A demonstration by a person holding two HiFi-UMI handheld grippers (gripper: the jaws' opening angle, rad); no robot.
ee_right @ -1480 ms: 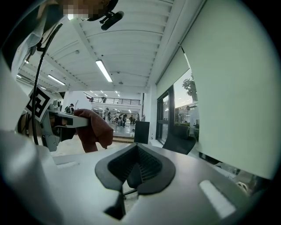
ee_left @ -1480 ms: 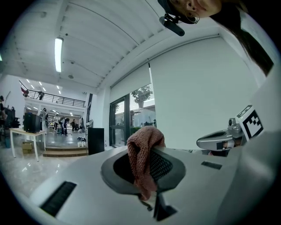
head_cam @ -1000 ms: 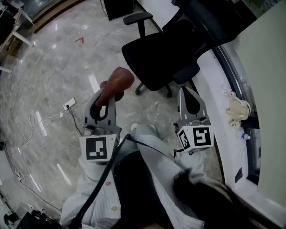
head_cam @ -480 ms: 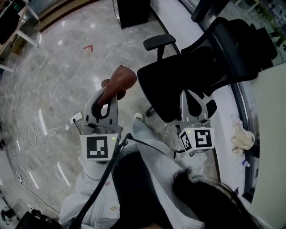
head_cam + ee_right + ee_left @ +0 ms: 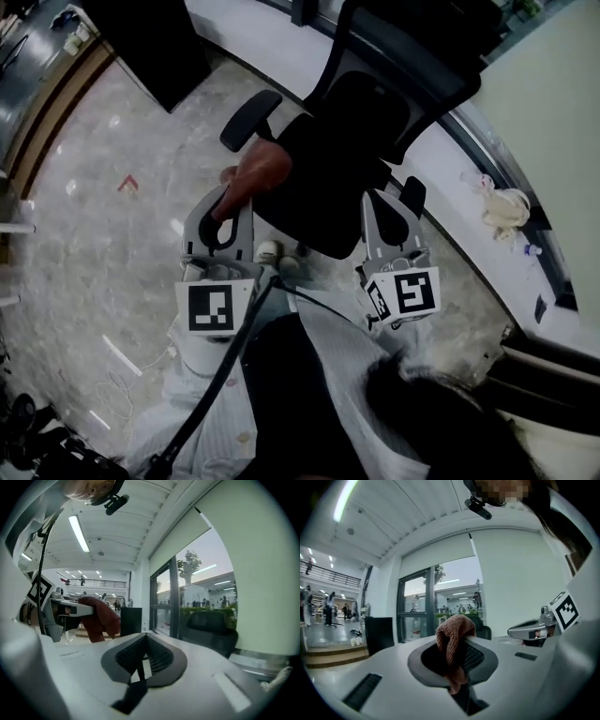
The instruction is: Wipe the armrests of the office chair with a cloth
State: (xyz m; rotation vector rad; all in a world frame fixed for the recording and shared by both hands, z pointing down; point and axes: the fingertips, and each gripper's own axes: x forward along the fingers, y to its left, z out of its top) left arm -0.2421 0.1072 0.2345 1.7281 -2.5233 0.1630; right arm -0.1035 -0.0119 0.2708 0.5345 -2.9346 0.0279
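- Head view: we stand just near of the office chair [image 5: 328, 187], with its seat towards us and its backrest rising on the far side. The left armrest [image 5: 250, 118] juts out at the far left of the seat. The right armrest [image 5: 413, 193] shows only as a small dark pad just past the right gripper [image 5: 394, 214]. The left gripper [image 5: 232, 208] is clamped on a reddish-brown cloth [image 5: 261, 172]. The cloth bulges beyond the jaw tips over the seat's left edge, near the left armrest, and we cannot tell whether it touches anything.
- Left gripper view: the jaws press on the cloth [image 5: 452, 641]. A folded wad stands up between the pads and a short tail hangs below them. It looks like soft, light terry, so we judge it will bunch and drape rather than hold a shape. The hold low in the wad seems right, since it leaves a free, padded fold to rub with. A shallower pinch could let the cloth drag out against the armrest.
- Right gripper view: the right gripper [image 5: 143, 663] has its jaws together with nothing between them, only a thin slit of light. The cloth [image 5: 99, 617] shows at the left and the chair's dark backrest [image 5: 213, 630] at the right. We expect the chair to turn or roll under a push, so this free gripper could steady it at the right armrest or backrest edge.
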